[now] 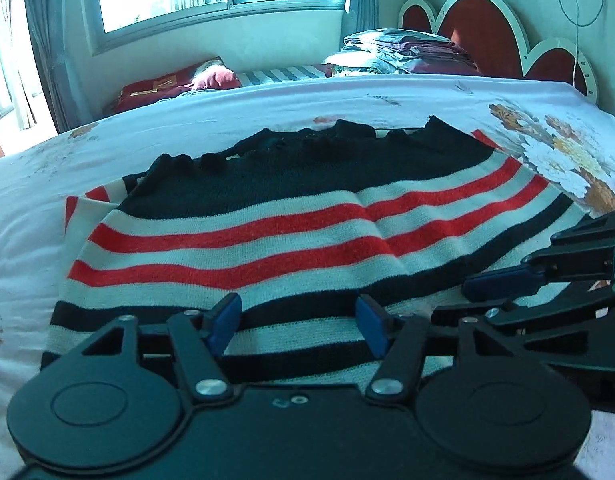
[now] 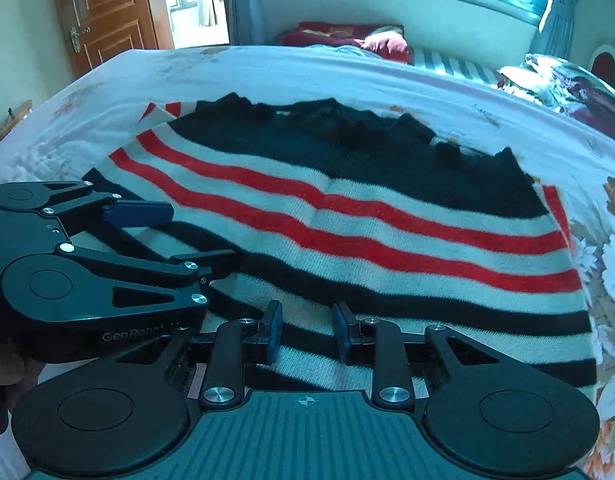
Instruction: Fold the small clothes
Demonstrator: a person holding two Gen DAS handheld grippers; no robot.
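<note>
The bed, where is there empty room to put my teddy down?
Bare sheet lies between the striped sweater and the far pillows, and left of the sweater. The near edge is crowded: left gripper and right gripper sit there.

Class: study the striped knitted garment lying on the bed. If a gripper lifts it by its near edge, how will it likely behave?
The striped knitted garment will probably drape and sag rather than hold its shape, since it lies limp on the bed sheet. Its coarse knit suggests good grip, not slipperiness. It looks unlikely to break or roll.
</note>
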